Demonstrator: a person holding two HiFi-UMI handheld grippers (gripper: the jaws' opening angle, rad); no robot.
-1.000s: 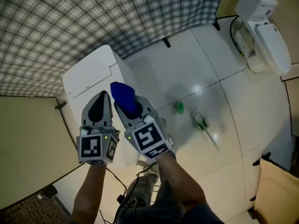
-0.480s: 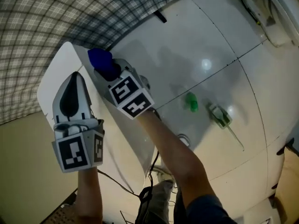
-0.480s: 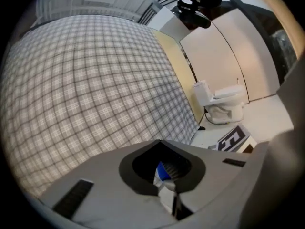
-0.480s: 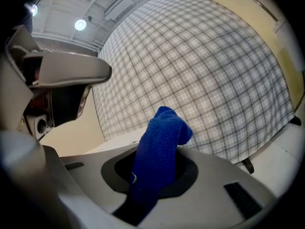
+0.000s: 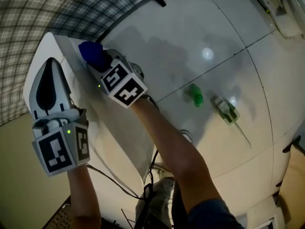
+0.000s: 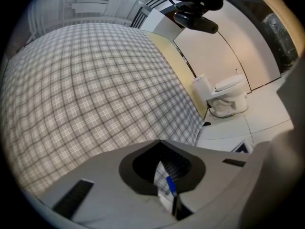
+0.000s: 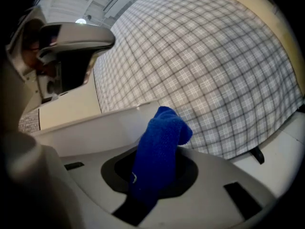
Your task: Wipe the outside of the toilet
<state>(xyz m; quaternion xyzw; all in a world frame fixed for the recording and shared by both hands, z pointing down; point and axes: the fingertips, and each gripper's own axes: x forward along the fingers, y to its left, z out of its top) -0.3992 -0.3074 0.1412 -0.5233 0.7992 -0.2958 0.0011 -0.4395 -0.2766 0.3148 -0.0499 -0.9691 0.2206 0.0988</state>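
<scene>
A white toilet tank [image 5: 114, 132] fills the left of the head view, and its top edge [image 7: 86, 128] shows in the right gripper view. My right gripper [image 5: 97, 61] is shut on a blue cloth [image 5: 91, 53], which it holds at the tank's upper corner. The same cloth [image 7: 159, 149] stands up between that gripper's jaws [image 7: 152, 175]. To the left, over the tank's top, hangs my left gripper [image 5: 50, 68]. Its jaws [image 6: 167, 178] are shut with nothing held. A second toilet [image 6: 224, 97] stands far off by the wall.
A grey checked wall [image 5: 57, 8] rises behind the tank. On the white floor [image 5: 181, 37] lie a green bottle [image 5: 195, 95] and a long-handled tool [image 5: 229, 113]. A black cable [image 5: 143, 194] trails near the person's legs.
My right gripper has carried the blue cloth up and left to the tank's top corner. The left gripper has drifted left and down in the view, and the head has tilted closer.
</scene>
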